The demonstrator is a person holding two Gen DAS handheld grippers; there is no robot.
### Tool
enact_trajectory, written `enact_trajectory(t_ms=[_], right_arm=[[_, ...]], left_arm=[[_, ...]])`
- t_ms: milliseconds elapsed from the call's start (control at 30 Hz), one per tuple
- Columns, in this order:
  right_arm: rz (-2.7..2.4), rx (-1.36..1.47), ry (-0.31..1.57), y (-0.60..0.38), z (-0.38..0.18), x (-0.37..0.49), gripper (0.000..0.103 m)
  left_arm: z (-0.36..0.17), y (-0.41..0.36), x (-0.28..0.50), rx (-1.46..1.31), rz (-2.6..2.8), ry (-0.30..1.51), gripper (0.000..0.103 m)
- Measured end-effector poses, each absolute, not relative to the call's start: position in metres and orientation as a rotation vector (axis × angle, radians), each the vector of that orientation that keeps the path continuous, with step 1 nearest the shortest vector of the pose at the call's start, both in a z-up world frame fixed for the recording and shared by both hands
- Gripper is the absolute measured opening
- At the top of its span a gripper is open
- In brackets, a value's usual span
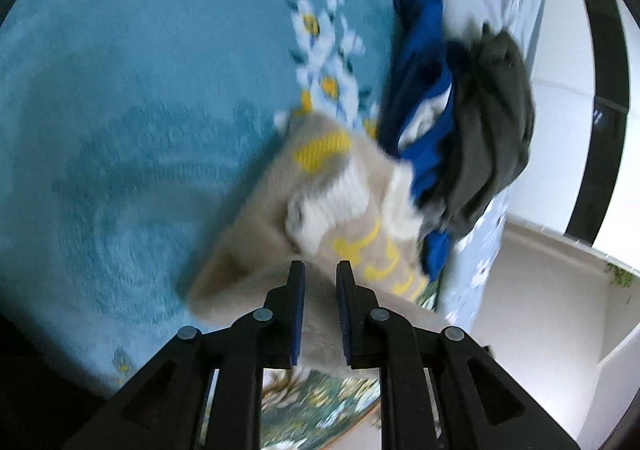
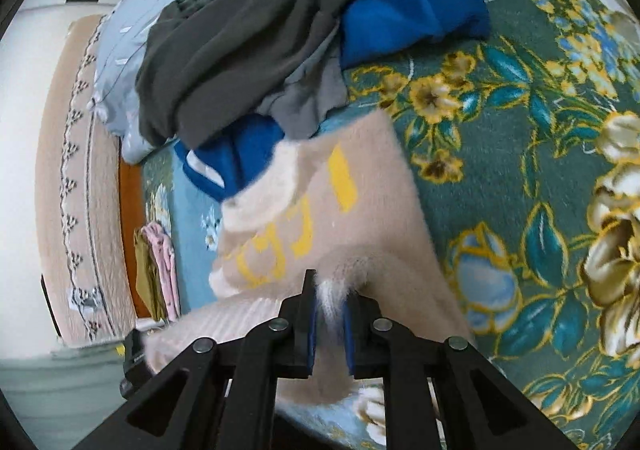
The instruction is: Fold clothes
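Observation:
A fuzzy beige sweater [image 1: 272,218] with yellow letters and white patches hangs over the bed; it also shows in the right wrist view [image 2: 352,210]. My left gripper [image 1: 320,270] holds a fold of its beige fabric between its narrowly spaced fingers. My right gripper [image 2: 330,290] is shut on a bunched fold of the same sweater. Behind it lies a pile of a blue garment [image 2: 408,18] and a dark grey garment [image 2: 240,38]; the same blue garment [image 1: 420,90] and grey garment [image 1: 496,122] show in the left wrist view.
The bed has a light blue floral blanket [image 1: 120,90] and a green floral blanket [image 2: 540,154]. A pale pillow [image 2: 132,50] lies behind the pile. A beige headboard [image 2: 72,186] stands at left. Folded pink and olive clothes [image 2: 156,270] sit by it.

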State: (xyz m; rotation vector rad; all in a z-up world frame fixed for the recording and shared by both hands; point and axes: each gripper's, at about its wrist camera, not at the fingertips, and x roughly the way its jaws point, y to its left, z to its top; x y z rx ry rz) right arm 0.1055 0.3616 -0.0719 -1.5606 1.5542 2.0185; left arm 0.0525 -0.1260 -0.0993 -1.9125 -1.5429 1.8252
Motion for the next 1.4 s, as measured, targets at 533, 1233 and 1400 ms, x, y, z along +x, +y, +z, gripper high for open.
enact_trajectory(t_ms=[533,1233,1400], right_arm=[[2.136,-1.453,1.311,0.371,-0.070,0.106,0.044],[2.390,-1.549,0.551,0.306,-0.063,0.082,0.017],[2.529,-1.421,0.848,0.328,-0.042,0.097,0.014]], left_arm=[[-0.088,-0.087,0.045,-1.827,2.153,-0.955,0.021],[-0.073,0.004,0.040,-1.640,2.432,0.007,0.012],[-0.050,-0.039,0.047,-1.485,2.426,-0.401,0.010]])
